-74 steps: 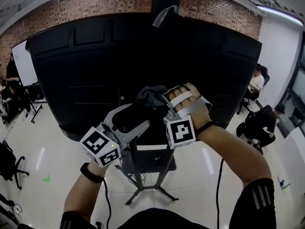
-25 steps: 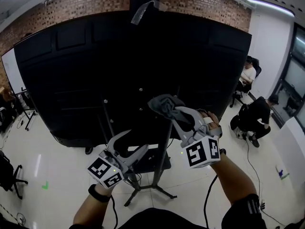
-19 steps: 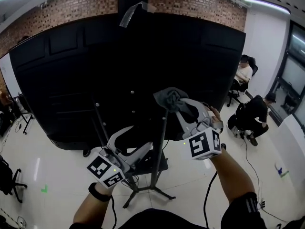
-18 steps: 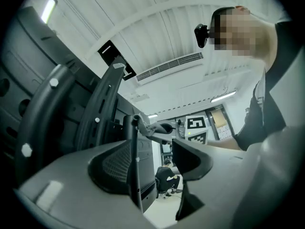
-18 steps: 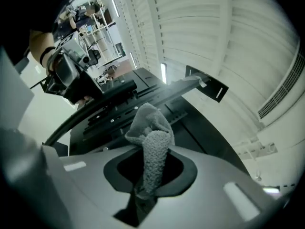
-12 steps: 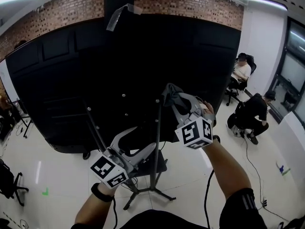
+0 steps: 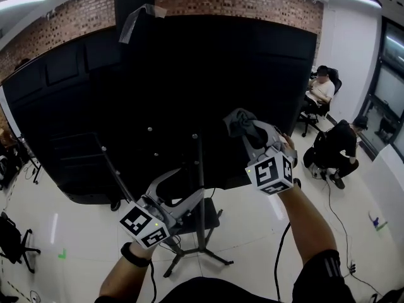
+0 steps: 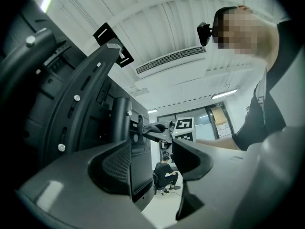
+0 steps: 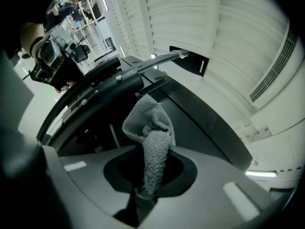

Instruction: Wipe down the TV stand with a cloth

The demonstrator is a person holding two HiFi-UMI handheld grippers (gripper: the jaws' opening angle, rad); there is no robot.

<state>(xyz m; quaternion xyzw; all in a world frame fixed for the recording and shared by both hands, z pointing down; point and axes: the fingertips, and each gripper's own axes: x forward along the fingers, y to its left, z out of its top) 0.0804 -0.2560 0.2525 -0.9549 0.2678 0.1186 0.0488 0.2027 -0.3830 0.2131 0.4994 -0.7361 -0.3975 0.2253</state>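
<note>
Your right gripper [image 7: 250,134]: fingers pinch the crumpled grey knitted cloth [image 7: 239,121], held up in front of the black TV back [image 7: 189,74] | your left gripper [image 7: 185,192]: fingers apart, empty, beside the black metal stand pole [image 7: 199,169].
</note>
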